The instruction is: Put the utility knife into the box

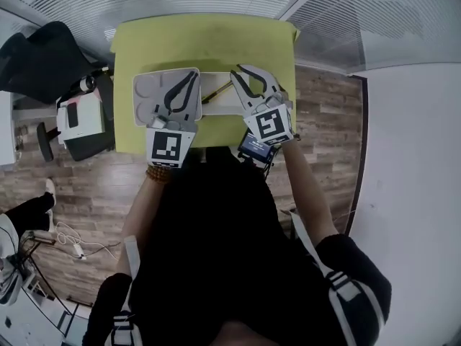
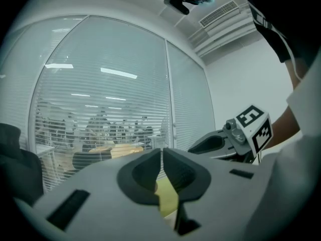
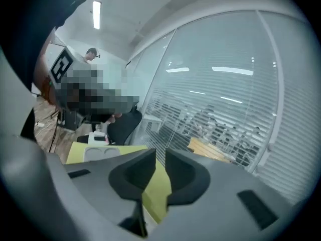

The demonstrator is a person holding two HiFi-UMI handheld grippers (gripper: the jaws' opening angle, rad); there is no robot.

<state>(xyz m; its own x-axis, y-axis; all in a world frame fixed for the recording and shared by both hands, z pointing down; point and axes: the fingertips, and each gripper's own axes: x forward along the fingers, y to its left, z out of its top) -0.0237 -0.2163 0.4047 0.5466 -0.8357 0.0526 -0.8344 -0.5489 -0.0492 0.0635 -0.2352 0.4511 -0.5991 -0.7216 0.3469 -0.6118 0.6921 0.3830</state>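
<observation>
1. Left hand-held gripper (image 1: 189,79): jaws pressed together on nothing. In its own view (image 2: 161,157) only a hairline slit remains between the pads, with the yellow-green table (image 1: 144,34) showing below it.
2. Right hand-held gripper (image 1: 240,74): jaws a narrow gap apart, nothing between them. Its own view (image 3: 160,157) shows table and window blinds through the gap.
3. Utility knife (image 1: 216,91): a slender object lying on the white box (image 1: 227,105), which sits on the table between the two hand-held grippers. Whether the knife rests inside the box or across its rim cannot be told from the head view.
4. Long axis: diagonal, running from the near end on the person's left to the far end on the person's right.
5. Governing relation: the knife lies beneath and between the hand-held grippers, and both of them aim outward toward the window, so neither gripper view takes it in. The far end sits just beside the right jaws and the near end is near the left jaws. The right hand appears marginally the nearer.
6. Judgement: with both hand-held grippers empty and the knife on the box, the placing step looks done or nearly so.
</observation>
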